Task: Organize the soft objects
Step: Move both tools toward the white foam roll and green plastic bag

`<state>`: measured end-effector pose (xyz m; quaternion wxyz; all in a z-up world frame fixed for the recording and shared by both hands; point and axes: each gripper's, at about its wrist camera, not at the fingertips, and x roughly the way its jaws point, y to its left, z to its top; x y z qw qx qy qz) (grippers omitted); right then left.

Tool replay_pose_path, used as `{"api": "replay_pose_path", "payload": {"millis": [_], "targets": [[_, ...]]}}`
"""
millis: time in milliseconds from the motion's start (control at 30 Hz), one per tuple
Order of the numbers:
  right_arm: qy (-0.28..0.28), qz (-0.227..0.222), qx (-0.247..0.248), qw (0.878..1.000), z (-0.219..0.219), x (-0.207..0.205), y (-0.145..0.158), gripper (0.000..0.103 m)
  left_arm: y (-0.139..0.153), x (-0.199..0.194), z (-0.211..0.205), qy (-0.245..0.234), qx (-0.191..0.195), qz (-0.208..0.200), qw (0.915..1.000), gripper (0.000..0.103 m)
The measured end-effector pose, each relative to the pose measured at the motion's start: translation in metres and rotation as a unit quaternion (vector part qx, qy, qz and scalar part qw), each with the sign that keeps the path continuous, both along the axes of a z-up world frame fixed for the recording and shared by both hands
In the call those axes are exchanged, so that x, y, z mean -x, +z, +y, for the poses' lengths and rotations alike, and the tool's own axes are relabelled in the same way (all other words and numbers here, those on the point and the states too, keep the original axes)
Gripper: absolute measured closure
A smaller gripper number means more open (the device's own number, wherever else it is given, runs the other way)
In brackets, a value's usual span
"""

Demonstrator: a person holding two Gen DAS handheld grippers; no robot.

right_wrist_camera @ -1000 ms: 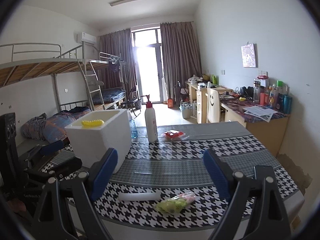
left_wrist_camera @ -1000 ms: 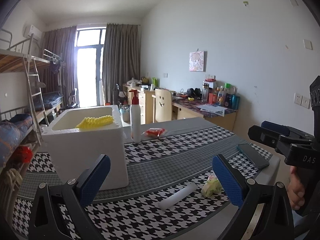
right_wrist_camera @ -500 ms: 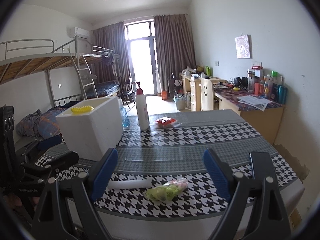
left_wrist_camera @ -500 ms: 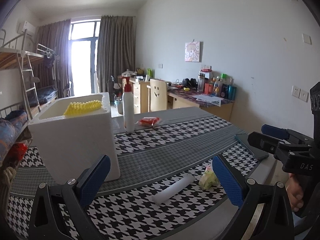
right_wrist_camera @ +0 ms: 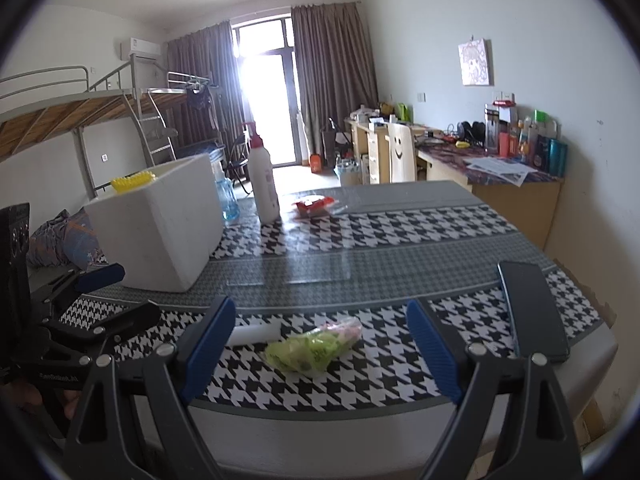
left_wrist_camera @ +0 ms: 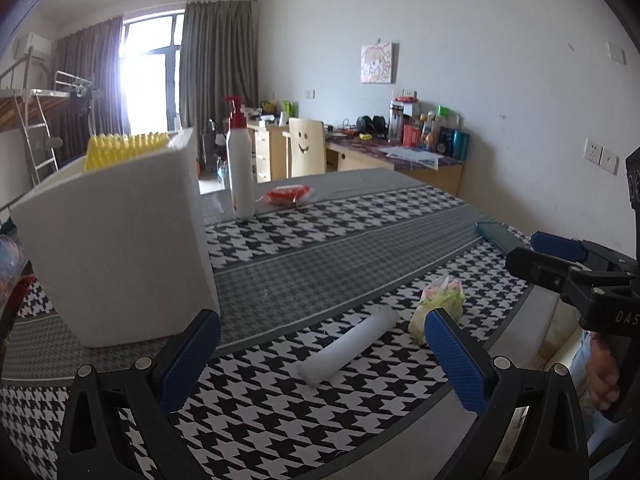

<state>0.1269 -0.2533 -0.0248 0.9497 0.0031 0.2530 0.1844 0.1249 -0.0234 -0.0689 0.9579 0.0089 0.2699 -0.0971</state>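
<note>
Two soft items lie near the front edge of the counter [right_wrist_camera: 520, 232], touching at one end: one white foam cylinder [left_wrist_camera: 347, 345], smooth and matte, and one crinkled clear plastic bag [right_wrist_camera: 314, 346] of soft green and pink contents. One white foam box [left_wrist_camera: 116, 240], straight-walled with a grainy surface, stands toward the left edge; one yellow spiked piece [left_wrist_camera: 124, 148] shows above its rim. One white pump bottle [right_wrist_camera: 264, 184] with a red head and one red packet [right_wrist_camera: 314, 205] sit near the far edge. One dark flat phone [right_wrist_camera: 532, 308] lies at the front right corner. The counter cover is houndstooth-patterned. Left tool [left_wrist_camera: 320, 360]: blue ribbed pads spread wide, holding nothing. Right tool [right_wrist_camera: 320, 356]: likewise wide apart, empty
</note>
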Motion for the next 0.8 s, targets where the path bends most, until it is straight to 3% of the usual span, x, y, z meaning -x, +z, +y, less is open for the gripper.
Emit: {"api": "replay_pose_path", "payload": {"millis": [433,800], "targets": [[0.006,0.039,0.002,0.999,0.002,-0.016,-0.020,0.013,-0.027,-0.031,-0.010,-0.031,-0.028,0.068,0.9968,0.002],[0.006,0.068,-0.010,0.998,-0.002,-0.024,-0.032,0.013,-0.042,-0.048,-0.018,-0.053,-0.064,0.111,0.9904,0.028]]}}
